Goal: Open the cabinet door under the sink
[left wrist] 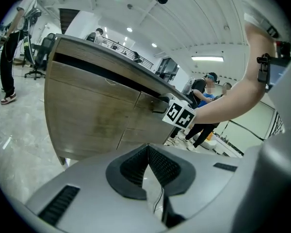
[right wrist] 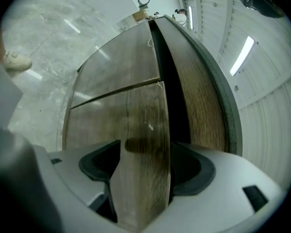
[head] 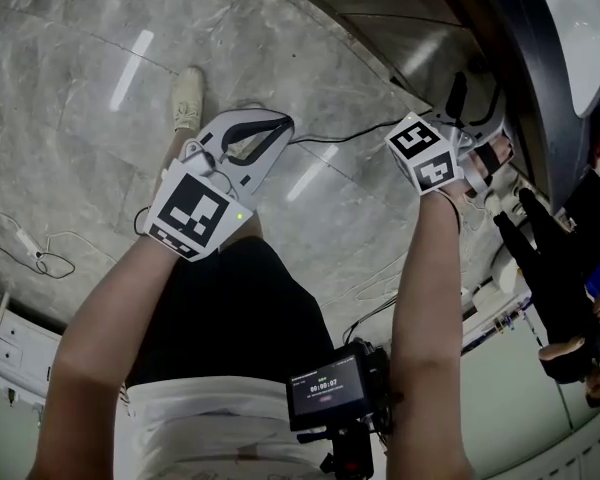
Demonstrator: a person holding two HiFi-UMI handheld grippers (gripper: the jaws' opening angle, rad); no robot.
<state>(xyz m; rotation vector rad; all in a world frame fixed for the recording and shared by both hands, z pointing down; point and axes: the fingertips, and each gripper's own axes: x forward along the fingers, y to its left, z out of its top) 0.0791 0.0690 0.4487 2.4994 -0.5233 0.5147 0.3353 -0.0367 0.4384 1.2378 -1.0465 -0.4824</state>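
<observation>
The curved wooden cabinet (left wrist: 97, 115) runs under a dark counter. In the right gripper view one door panel (right wrist: 140, 125) stands edge-on, with a dark gap (right wrist: 177, 106) to its right. My right gripper (right wrist: 144, 148) has that door edge between its widely spread jaws; I see no pad pressing on it. In the head view its marker cube (head: 425, 153) sits up against the cabinet front (head: 420, 53). My left gripper (head: 280, 123) hangs over the marble floor, left of the cabinet, empty, and its pads (left wrist: 155, 161) meet at the tip.
My shoe (head: 188, 93) and a black cable (head: 330, 140) lie on the marble floor. People stand at the right (head: 560, 268). A recorder screen (head: 330, 388) hangs at my waist. A white drawer unit (head: 10, 348) is at lower left. Office chairs (left wrist: 36, 57) stand beyond the cabinet's end.
</observation>
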